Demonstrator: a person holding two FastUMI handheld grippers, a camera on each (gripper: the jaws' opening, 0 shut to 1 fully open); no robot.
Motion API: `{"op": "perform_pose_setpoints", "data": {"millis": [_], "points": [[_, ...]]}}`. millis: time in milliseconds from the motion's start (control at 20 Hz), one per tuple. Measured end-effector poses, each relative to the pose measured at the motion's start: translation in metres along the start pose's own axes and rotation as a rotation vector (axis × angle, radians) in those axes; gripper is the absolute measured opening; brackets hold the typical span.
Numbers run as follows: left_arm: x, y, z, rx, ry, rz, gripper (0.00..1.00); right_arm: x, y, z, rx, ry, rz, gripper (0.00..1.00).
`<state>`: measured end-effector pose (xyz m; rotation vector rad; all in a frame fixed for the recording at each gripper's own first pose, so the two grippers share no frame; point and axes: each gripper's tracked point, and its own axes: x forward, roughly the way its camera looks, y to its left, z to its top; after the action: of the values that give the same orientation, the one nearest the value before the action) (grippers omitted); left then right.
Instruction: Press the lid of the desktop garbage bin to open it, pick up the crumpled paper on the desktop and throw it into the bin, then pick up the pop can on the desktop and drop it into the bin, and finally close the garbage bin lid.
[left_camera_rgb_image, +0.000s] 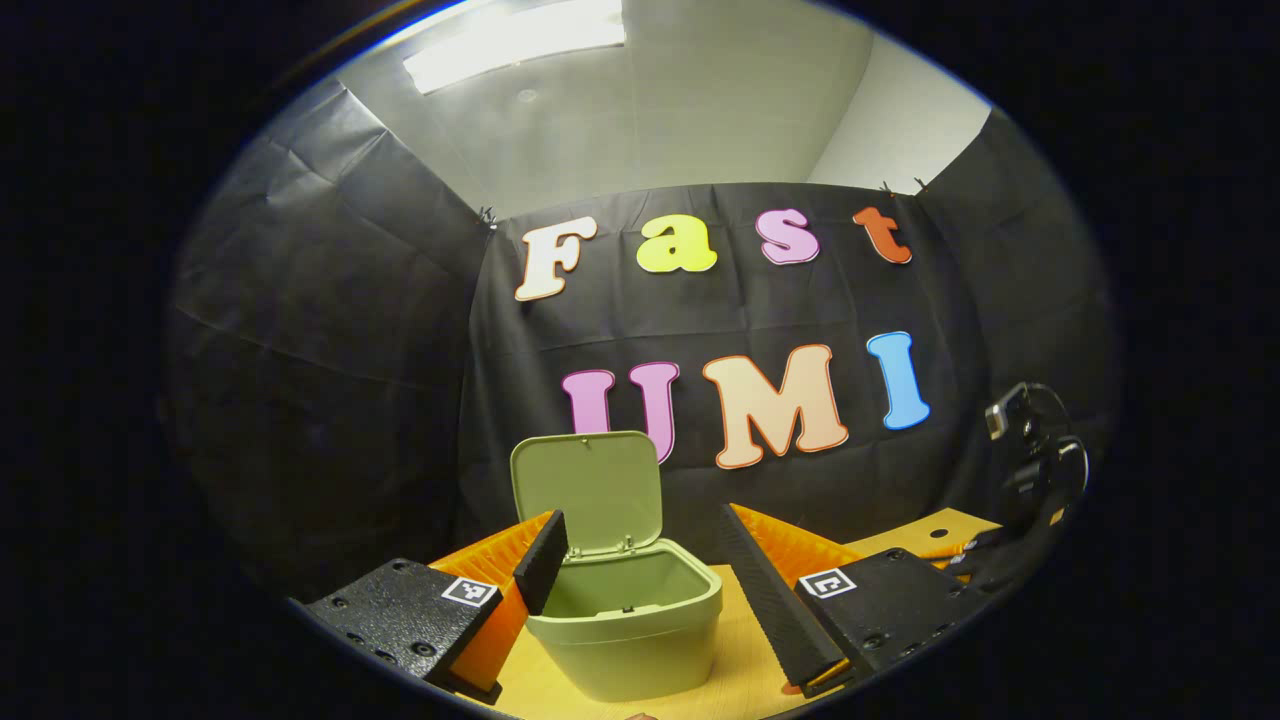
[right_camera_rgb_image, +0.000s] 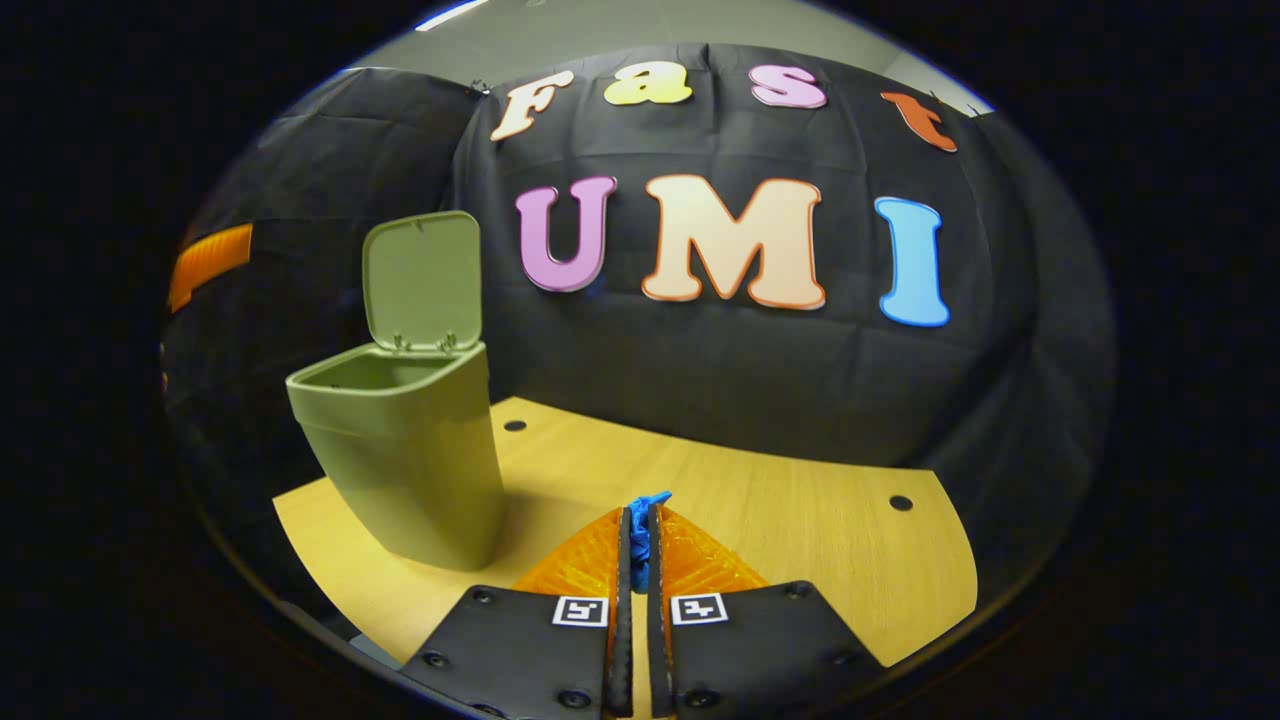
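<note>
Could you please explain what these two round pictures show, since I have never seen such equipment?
A person holds a two-finger tool in each hand, and a camera rides on each one. The left gripper view looks past the open left tool at a green bin with its lid raised, on a wooden desktop. The right gripper view shows the right tool shut on something blue and crumpled, probably the paper, with the bin to its left.

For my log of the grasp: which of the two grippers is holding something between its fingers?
The right gripper: its fingers press together on a blue crumpled paper. The left gripper is spread wide around the open bin, holding nothing.
</note>
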<state>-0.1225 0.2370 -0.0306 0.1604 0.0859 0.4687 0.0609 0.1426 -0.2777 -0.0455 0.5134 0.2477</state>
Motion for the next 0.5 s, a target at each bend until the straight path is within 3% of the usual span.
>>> {"op": "perform_pose_setpoints", "data": {"millis": [250,500], "points": [[-0.011,0.031,-0.031,0.020,0.066,0.037,0.94,0.016,0.064,0.067,0.012,-0.133,0.104,0.08],[-0.018,0.059,-0.060,0.029,0.123,0.060,0.94,0.038,0.127,0.086,0.009,-0.167,0.192,0.08]]}}
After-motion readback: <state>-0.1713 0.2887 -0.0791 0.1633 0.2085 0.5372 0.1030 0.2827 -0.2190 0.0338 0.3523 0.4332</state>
